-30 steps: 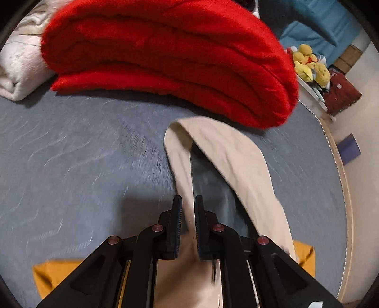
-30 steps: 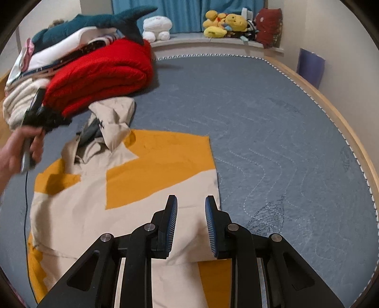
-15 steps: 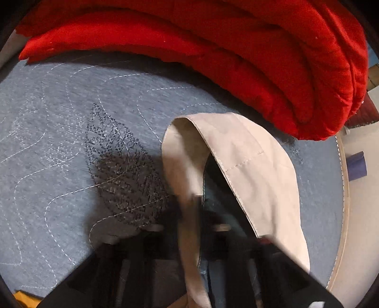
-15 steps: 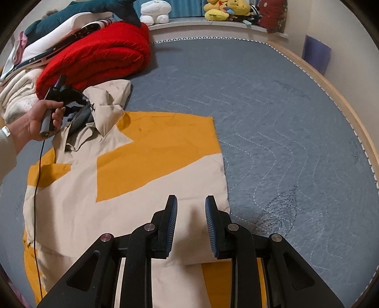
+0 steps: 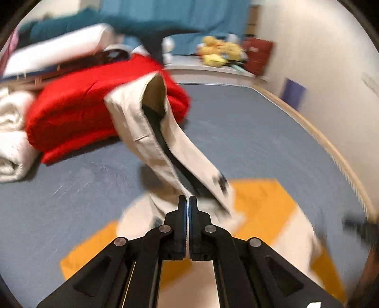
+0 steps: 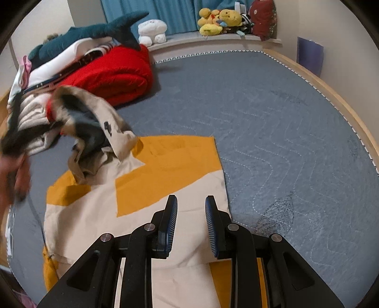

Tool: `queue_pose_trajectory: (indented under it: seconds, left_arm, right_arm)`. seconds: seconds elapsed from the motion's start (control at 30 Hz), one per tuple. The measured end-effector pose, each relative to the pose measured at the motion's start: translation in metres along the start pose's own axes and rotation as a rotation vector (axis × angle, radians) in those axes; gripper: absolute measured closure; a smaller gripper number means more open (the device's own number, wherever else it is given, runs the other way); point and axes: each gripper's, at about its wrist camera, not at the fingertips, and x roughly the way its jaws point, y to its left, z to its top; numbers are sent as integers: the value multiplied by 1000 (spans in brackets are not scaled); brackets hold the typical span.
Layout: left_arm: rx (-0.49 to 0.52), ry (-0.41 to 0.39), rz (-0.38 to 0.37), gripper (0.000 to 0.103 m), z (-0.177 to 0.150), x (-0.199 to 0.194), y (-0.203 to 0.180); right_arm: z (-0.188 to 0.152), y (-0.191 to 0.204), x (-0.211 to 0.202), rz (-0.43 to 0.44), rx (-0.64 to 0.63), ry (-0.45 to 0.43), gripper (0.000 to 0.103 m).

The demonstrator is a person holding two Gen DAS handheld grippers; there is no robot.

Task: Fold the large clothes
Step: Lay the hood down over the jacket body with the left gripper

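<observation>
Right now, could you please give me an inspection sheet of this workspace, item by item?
Surface: grey-blue quilted mattress cover with a wooden edge.
Job's things: beige and orange jacket lying mostly flat; its hood is lifted off the surface.
Clutter: folded red blanket, shark plush and white bedding stacked at the far left.
Grippers: left gripper shut on the hood's edge; right gripper open above the jacket's lower part, holding nothing.
Cables: a thin dark cable hangs below the person's hand.
Surroundings: blue curtain, plush toys on a ledge, a purple panel against the wall.
</observation>
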Motion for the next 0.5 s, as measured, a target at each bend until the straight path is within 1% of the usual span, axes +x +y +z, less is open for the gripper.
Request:
queue_pose_trajectory:
  seconds: [0.03, 0.07, 0.1, 0.13, 0.17, 0.2, 0.27, 0.3, 0.37, 0.4, 0.47, 0.5]
  left_arm:
    - [18, 3, -8, 103, -20, -15, -13]
    - [30, 20, -6, 103, -49, -30, -29]
    - [34, 43, 6, 103, -66, -37, -35]
    - [29, 83, 17, 103, -91, -43, -42]
    - [1, 134, 29, 103, -121, -48, -48]
    - [-32, 164, 37, 103, -138, -51, -49]
    - [-152, 216, 32, 103, -172, -62, -46]
    - [-194, 199, 34, 103, -178, -69, -43]
    - [-304, 112, 25, 101, -182, -87, -30]
    - [-351, 88, 16, 101, -178, -87, -22]
    - [-472, 70, -11, 101, -166, -76, -6]
    - [-488, 61, -36, 98, -163, -73, 1]
  right_arm:
    - [0, -2, -4, 6, 6, -4, 77]
    - [-1, -2, -9, 15, 12, -11, 77]
    - [-1, -3, -12, 21, 15, -18, 77]
    - [-2, -2, -17, 28, 17, -27, 77]
    - [-3, -2, -21, 36, 19, -37, 77]
    - [-3, -2, -24, 44, 19, -42, 77]
    - [-5, 0, -30, 64, 21, -56, 77]
    - [-7, 1, -33, 76, 23, -65, 77]
    - [-10, 4, -38, 94, 23, -77, 77]
    - [-12, 6, -39, 102, 23, -79, 77]
    - [-15, 11, -39, 130, 26, -78, 77]
    - [-16, 13, -38, 141, 28, -75, 77]
